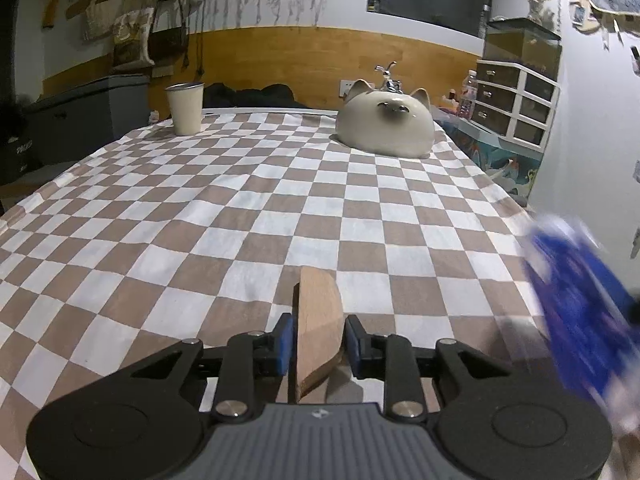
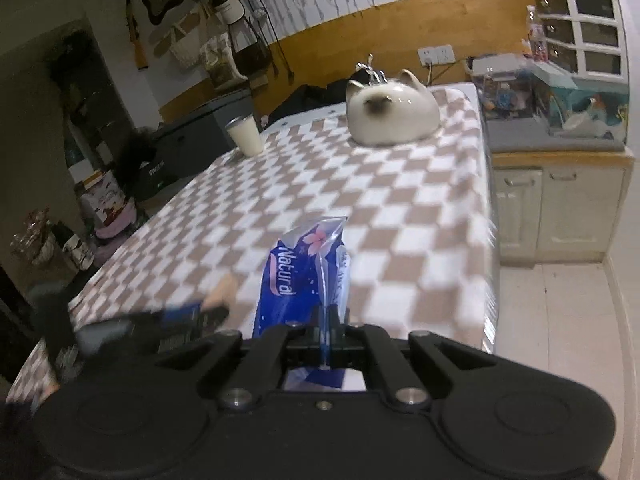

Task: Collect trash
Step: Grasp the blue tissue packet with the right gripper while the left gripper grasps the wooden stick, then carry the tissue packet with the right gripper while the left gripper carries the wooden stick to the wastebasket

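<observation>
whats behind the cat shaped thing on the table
Behind the cat-shaped ceramic piece a silvery metal figure sticks up above it, with a wall socket on the wood panel beyond. The figure's lower part and base are hidden by the cat.
</observation>
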`<state>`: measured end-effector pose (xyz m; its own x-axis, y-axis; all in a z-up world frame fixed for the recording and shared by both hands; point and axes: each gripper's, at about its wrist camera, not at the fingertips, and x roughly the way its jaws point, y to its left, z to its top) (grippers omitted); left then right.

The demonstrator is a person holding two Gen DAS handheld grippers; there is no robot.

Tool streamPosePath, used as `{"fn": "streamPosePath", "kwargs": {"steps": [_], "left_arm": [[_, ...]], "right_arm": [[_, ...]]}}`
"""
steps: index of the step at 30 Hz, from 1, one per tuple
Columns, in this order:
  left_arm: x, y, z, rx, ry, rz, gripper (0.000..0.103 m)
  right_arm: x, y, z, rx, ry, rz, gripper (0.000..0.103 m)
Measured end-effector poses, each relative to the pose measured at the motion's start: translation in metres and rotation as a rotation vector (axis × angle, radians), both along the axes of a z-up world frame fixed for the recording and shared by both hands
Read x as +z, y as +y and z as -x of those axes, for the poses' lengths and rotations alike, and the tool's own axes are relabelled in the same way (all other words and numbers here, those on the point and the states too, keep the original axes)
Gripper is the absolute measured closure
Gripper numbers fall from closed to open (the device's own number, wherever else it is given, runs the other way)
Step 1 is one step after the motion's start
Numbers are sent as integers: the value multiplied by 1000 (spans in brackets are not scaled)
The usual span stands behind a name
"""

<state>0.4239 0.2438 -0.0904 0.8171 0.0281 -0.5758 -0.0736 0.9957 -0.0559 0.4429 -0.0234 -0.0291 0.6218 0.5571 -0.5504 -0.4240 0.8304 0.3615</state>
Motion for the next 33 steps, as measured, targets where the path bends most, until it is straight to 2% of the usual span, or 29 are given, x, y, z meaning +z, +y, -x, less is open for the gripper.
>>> {"fn": "streamPosePath", "kwargs": {"steps": [4,10,11,12,13,14,16,17,19,21,23,27,30,33], "left_arm": [[0,6,-11,33,-8,46,65],[0,-1,-15,36,0,2,68],[0,0,-14,33,-3,5,75],[0,1,-13,29,-7,15,77],[0,1,-12,30,-9,21,77],[0,2,-11,32,-12,26,77],[1,3,-8,28,-14,31,77],[1,2,-6,21,-16,31,77],[3,-2,-1,4,-21,26,77],[6,-6,4,-15,-32,26,77],[8,-11,9,-30,-44,25,77],[8,-20,19,-49,-57,17,77],[6,-25,24,-54,-51,15,77],[5,-29,32,-62,-50,14,77]], "right_arm": [[-4,-24,37,75,4,9,102],[-12,-37,82,123,-8,44,101],[-12,-39,85,114,-4,33,98],[-13,-41,88,110,-1,21,96],[-13,-41,91,102,-1,14,88],[-13,-41,92,90,-3,10,76],[-14,-37,94,77,-7,5,64],[-15,-35,93,70,-4,6,53],[-17,-27,91,51,1,11,37],[-20,-19,89,41,-5,25,30],[-23,-6,90,37,-8,53,18],[-33,19,89,60,5,97,10],[-40,36,92,37,-15,201,10],[-45,45,99,16,-73,279,17]]}}
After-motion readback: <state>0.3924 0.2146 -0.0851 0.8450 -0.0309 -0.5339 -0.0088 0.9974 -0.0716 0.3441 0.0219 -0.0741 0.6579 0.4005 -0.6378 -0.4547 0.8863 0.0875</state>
